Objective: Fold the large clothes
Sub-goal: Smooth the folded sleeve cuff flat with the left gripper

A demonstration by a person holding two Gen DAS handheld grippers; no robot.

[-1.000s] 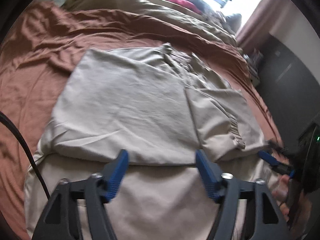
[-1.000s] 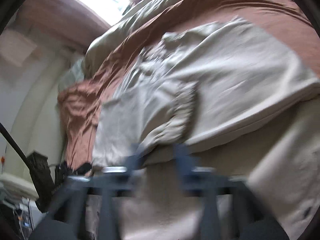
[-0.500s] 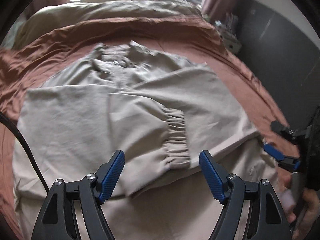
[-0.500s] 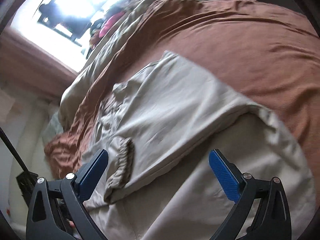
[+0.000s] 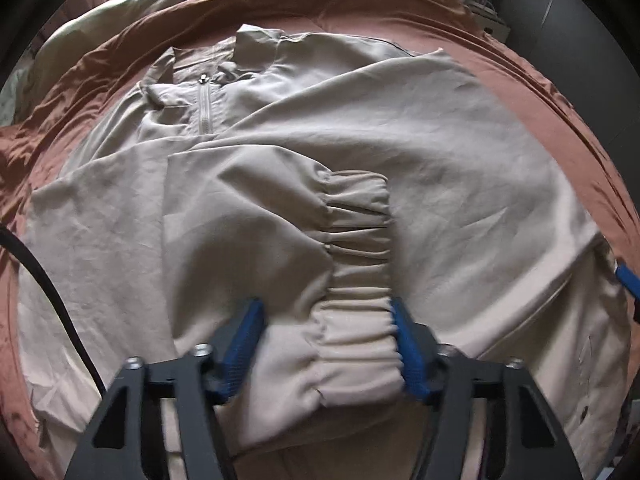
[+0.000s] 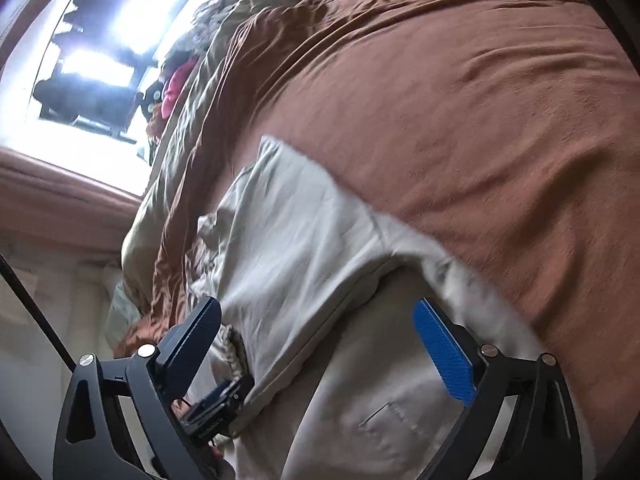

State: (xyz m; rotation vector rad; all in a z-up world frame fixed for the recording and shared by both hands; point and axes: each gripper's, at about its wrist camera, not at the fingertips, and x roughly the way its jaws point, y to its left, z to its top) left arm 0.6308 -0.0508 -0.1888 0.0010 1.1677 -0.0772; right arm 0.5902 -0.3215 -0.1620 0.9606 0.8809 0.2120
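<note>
**A:** Starting right at the left tongs (image 5: 324, 340): they're pointing steeply down and the jaws have just been closing. They're sitting about half-wide, with the elastic cuff (image 5: 360, 280) lying between the blue pads. I'm not seeing a real pinch yet.

**B:** And the right tongs (image 6: 320, 344)?

**A:** They're gaping wide and holding nothing. They're hovering over the near edge of the beige jacket (image 5: 460, 168), which is lying flat under both tools on the brown bedspread (image 6: 440, 100).

**B:** So how far along are we looking?

**A:** I'm calling it midway. The sleeve (image 5: 248, 208) is already lying folded in across the body, just ahead of the left tongs. Beyond the cuff the panels are lying fairly smooth. Further out, the zipper (image 5: 205, 108) and collar are sitting rumpled at the far end.

**B:** What's remaining?

**A:** By my reading, the lengthwise folds. The jacket is spreading out full length, from under the tongs out to that collar.

**B:** Any baskets or bins coming into it?

**A:** None showing near either tool. Far past the jacket, a pale duvet (image 5: 100, 12) is bunching up, and beyond it clutter is piling under the bright window (image 6: 100, 40), too glary for me to sort out
</note>
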